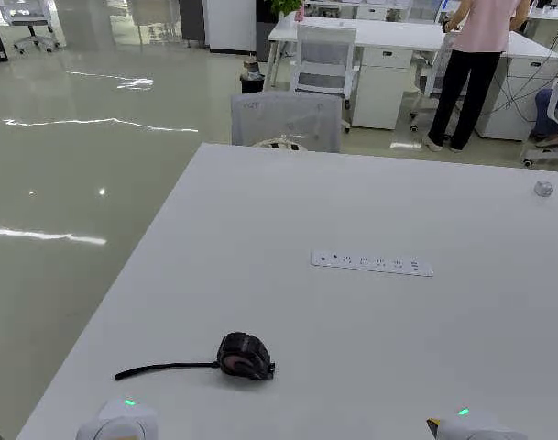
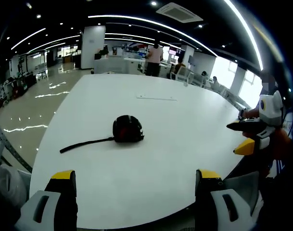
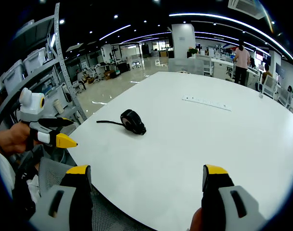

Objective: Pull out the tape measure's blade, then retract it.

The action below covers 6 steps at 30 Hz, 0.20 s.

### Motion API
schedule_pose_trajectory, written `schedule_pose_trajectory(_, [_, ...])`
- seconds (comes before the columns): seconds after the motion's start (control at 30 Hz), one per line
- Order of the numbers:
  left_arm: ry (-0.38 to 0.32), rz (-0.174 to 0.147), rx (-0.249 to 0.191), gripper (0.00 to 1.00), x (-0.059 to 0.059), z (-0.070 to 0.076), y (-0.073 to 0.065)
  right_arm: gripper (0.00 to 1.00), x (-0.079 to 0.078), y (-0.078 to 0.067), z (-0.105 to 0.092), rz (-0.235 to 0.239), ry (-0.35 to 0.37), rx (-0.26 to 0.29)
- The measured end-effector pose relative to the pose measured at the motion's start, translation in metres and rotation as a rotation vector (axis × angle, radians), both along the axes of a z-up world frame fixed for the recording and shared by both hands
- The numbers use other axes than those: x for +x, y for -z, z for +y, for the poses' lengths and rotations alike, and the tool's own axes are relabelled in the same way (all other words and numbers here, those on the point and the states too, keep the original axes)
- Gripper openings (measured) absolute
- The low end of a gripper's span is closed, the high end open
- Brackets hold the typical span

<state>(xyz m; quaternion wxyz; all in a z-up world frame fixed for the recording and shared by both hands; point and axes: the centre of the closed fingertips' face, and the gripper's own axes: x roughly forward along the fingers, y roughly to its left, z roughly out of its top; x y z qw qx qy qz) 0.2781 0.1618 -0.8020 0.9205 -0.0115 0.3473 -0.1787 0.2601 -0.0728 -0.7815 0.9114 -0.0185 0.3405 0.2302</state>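
Right now my left gripper (image 2: 136, 177) has its jaws spread wide with nothing between them, and my right gripper (image 3: 146, 171) is just as wide and just as empty. Both hang at the near edge of the white table (image 1: 370, 348). Ahead of the jaws, touching neither pair and nearer my left, the black tape measure (image 1: 246, 356) lies on the table, its black strap (image 1: 164, 368) trailing off to the left. Farther out lies a white power strip (image 1: 372, 264).

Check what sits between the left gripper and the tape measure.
Nothing: bare white table between the left gripper and the tape measure, per the left gripper view.
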Motion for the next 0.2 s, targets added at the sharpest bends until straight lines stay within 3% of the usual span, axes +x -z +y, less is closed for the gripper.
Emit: schedule_pose_trajectory(0.2, [0.001,0.009,0.0,1.0,-0.0008,-0.0015,0.0012,0.99,0.0011,-0.002,-0.0025,0.002,0.011,0.004])
